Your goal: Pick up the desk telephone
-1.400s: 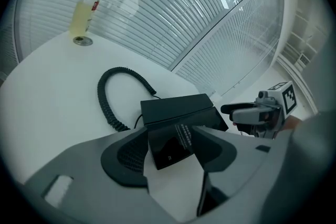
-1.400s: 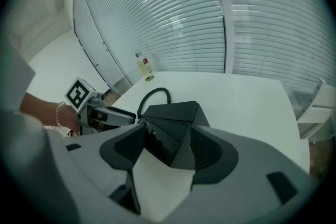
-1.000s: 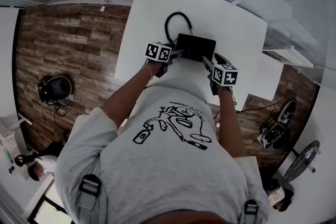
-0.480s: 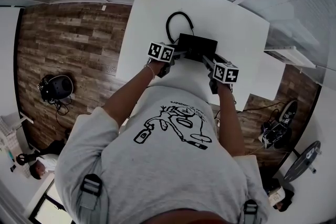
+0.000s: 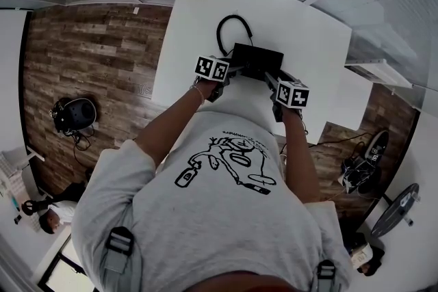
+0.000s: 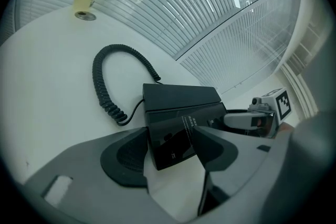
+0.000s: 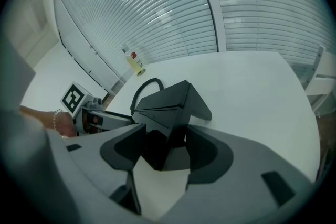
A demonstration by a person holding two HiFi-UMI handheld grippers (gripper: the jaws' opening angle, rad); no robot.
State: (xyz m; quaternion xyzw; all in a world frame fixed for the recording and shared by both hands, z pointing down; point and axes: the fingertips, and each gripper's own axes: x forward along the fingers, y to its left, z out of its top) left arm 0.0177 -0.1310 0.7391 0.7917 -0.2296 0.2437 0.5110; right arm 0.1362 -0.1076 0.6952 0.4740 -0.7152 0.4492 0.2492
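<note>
1. The left hand-held gripper [image 5: 235, 70] is pinching the near left corner of the desk telephone [image 5: 257, 58], jaws pressing either side.
2. The black telephone is spanning the gap between both grippers, near the front edge of the white surface [image 5: 304, 31].
3. The right hand-held gripper [image 5: 271, 81] is clamping its near right corner, jaws closing on it.

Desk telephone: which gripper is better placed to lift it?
Right, marginally: the right gripper holds a desk telephone corner deep between its jaws. The left gripper grips the other side too; both look ready.
</note>
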